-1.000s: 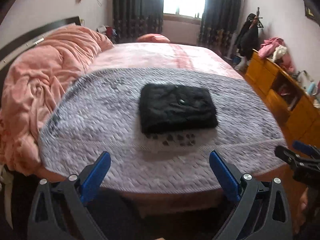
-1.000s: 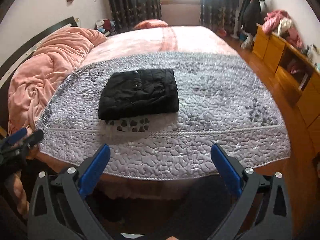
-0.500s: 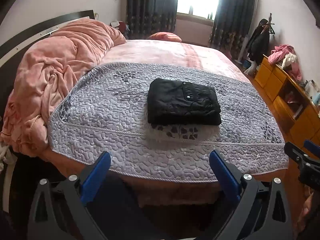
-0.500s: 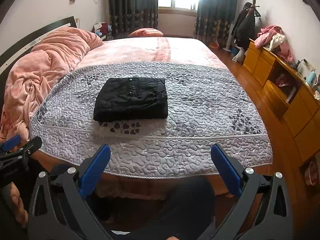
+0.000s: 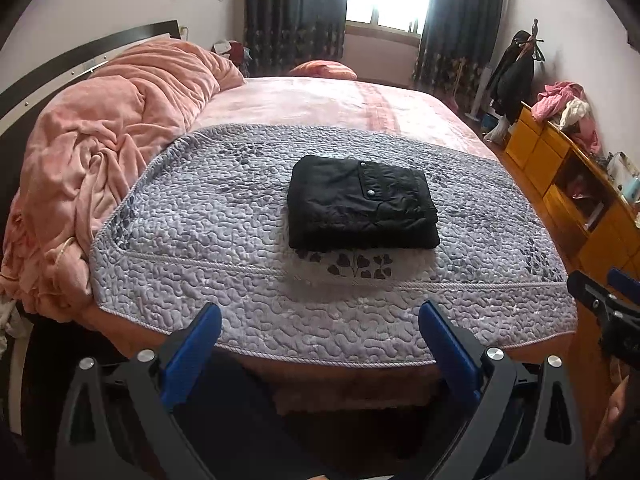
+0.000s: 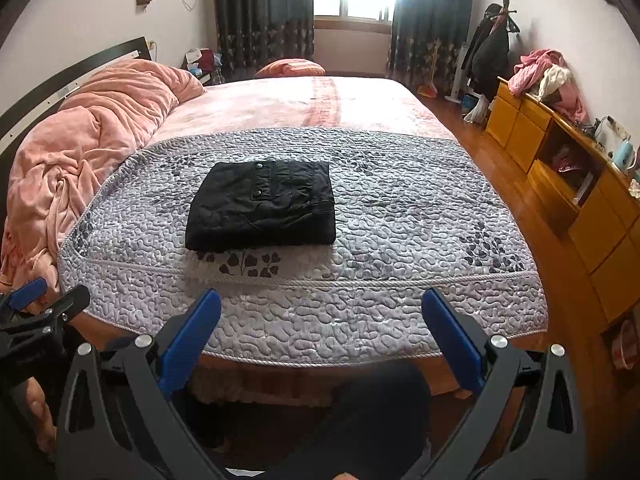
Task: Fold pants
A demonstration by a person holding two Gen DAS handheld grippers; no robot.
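Black pants (image 5: 360, 204) (image 6: 262, 206) lie folded into a compact rectangle on the grey quilted cover (image 5: 200, 216) (image 6: 400, 208) of the bed, a snap button facing up. My left gripper (image 5: 320, 320) hangs open off the foot of the bed, well short of the pants, nothing between its blue pads. My right gripper (image 6: 320, 310) is likewise open and held back from the bed edge. Each gripper shows at the side of the other's view: the right gripper (image 5: 604, 300) and the left gripper (image 6: 44, 300).
A rumpled pink blanket (image 5: 96, 148) piles along the bed's left side by the dark headboard. Yellow wooden cabinets (image 6: 560, 168) with clothes on top line the right wall, wood floor between them and the bed. A coat rack (image 6: 492, 40) and curtained window stand at the far end.
Both grippers have drawn back and risen from the bed, so the folded pants sit farther away. Both stay open; the pants have not moved.
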